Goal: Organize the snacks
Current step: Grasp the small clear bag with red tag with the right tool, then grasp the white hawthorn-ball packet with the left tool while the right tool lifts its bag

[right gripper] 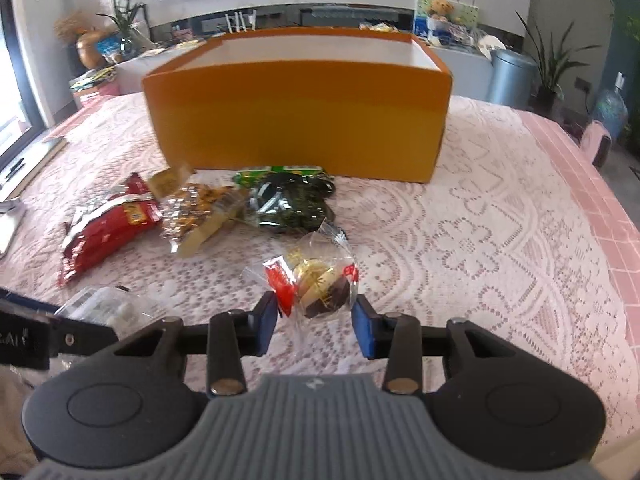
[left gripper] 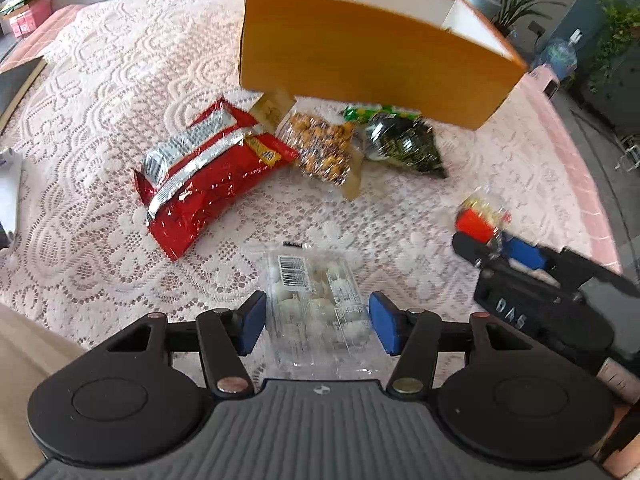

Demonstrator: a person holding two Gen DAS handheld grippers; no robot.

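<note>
Both grippers straddle a snack each, short of the orange box (right gripper: 298,116).

Left gripper (left gripper: 316,324) is spread wide around the clear pack of white sweets (left gripper: 316,300), neither pad seeming to press it; the pack lies flat on the lace cloth (left gripper: 100,264), long axis running away from the camera, barcode end toward the box. Right gripper (right gripper: 315,316) brackets the small cellophane packet (right gripper: 316,280), pads just at its crinkled edges, not clamped as far as I can tell. Best closed low on each body rather than the loose wrap, then lifted over the box wall.
</note>
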